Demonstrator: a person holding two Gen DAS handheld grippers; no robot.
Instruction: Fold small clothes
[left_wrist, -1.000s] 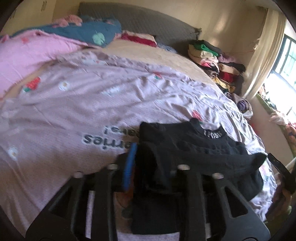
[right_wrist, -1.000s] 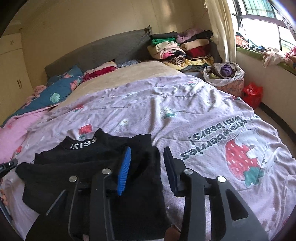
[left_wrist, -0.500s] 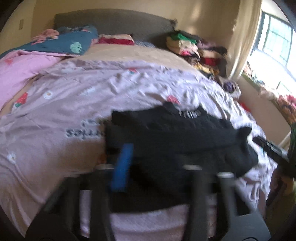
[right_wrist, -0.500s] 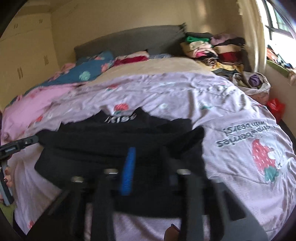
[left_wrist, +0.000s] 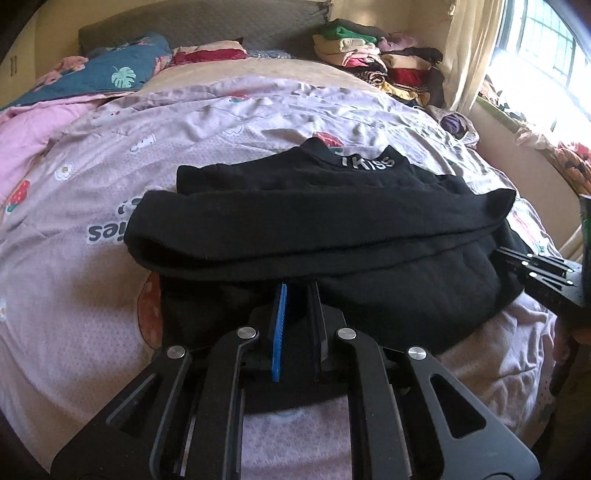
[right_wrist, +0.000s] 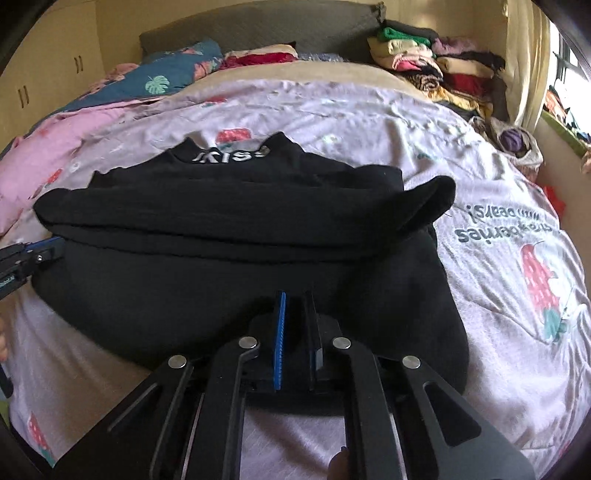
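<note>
The black top (left_wrist: 332, 221) is laid on the bed (left_wrist: 92, 295), collar farthest from the tongs, sleeves already crossed over its body. Its near hem is clamped by the left tongs (left_wrist: 297, 306); the right tongs (right_wrist: 295, 314) are closing on it. The lengthwise fold is judged left.

You can read "KISS" in white on the black top's collar (left_wrist: 367, 162), and upside-down "strawberries with bears!" on the bedspread (right_wrist: 495, 225).
</note>
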